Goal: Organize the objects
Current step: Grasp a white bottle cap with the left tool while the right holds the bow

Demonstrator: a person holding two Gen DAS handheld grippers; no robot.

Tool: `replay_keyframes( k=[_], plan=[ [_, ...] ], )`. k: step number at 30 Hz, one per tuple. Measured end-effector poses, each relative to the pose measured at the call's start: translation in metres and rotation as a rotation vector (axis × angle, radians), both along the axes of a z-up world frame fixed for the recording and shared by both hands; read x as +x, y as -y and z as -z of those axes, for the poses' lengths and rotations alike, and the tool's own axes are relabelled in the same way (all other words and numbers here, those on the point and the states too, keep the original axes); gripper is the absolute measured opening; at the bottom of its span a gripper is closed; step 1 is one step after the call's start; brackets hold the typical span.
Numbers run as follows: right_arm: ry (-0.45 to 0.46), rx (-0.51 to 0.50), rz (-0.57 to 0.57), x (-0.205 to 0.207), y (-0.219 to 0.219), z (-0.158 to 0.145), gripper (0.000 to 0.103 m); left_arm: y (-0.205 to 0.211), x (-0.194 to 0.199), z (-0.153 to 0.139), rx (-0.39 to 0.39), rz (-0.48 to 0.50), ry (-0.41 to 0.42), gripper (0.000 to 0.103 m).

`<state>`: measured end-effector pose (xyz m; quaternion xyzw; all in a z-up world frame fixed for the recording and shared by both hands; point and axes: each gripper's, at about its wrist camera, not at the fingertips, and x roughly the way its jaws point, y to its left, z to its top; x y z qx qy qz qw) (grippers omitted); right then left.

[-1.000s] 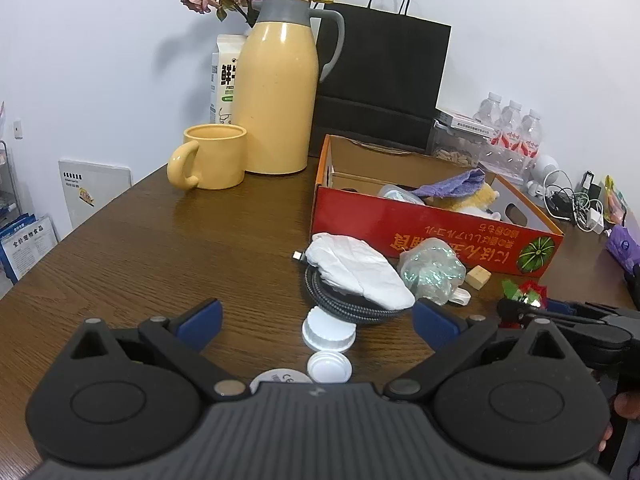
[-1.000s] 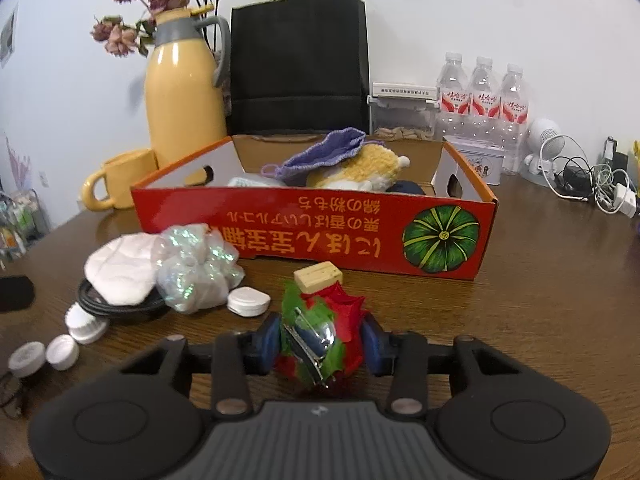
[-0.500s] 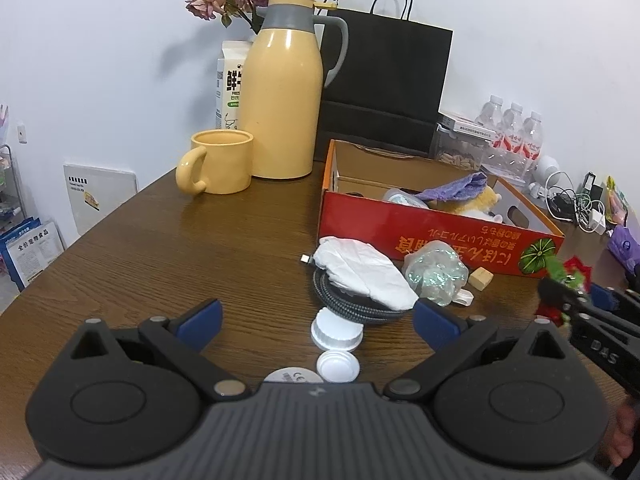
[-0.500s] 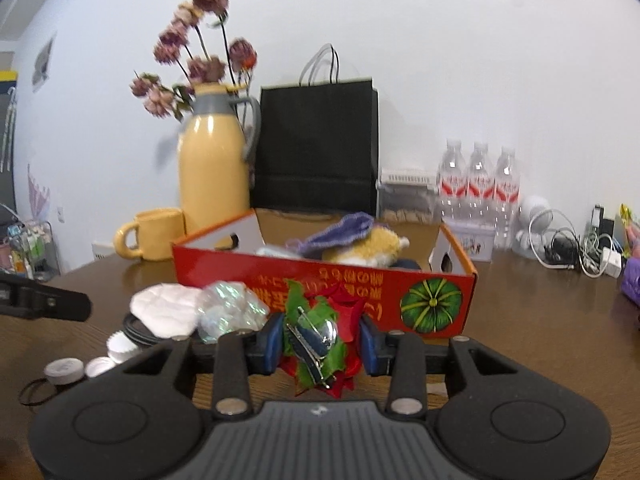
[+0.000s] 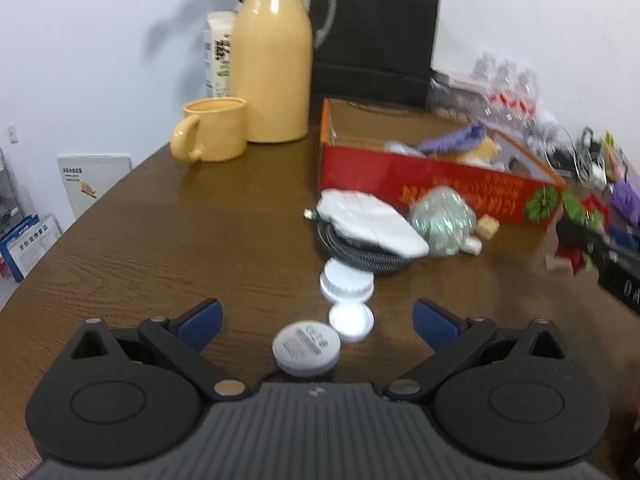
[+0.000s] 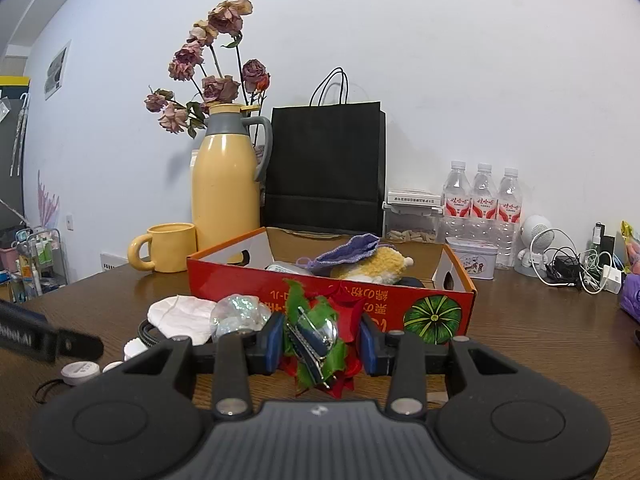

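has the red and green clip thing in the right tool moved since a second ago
Yes. The clip, clamped in the right tool, has come up off the table: it sat below the red box front, and now overlaps the front's top edge.

Glossy wood-grain table (image 5: pixel 168 240), cardboard box (image 6: pixel 328 300)

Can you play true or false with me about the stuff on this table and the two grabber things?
1. The right gripper is squeezing a red and green bow clip. True.
2. The left gripper is holding a white cap. False: it is open and holds nothing; the white caps lie on the table.
3. The red cardboard box is empty. False: a purple knitted piece and a yellow plush toy lie in it.
4. The yellow mug stands beside the yellow thermos jug. True.
5. The black paper bag lies flat on the table. False: it stands upright against the wall.
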<state>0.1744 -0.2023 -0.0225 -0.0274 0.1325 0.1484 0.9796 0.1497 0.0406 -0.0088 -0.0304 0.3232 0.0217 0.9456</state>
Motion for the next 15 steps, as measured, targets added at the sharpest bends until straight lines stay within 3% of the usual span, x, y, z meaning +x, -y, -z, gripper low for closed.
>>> replay_keyframes(
  k=[4, 10, 15],
  plan=[
    [-0.001, -0.001, -0.001, 0.000, -0.001, 0.001, 0.037, 0.003, -0.001, 0.007, 0.051, 0.018, -0.024, 0.103],
    [0.002, -0.004, -0.005, -0.002, -0.002, 0.002, 0.037, -0.006, -0.002, 0.008, 0.044, 0.015, -0.024, 0.103],
    [0.001, -0.006, -0.007, -0.002, -0.002, 0.002, 0.037, 0.004, 0.011, 0.008, 0.079, 0.074, -0.029, 0.101]
  ],
)
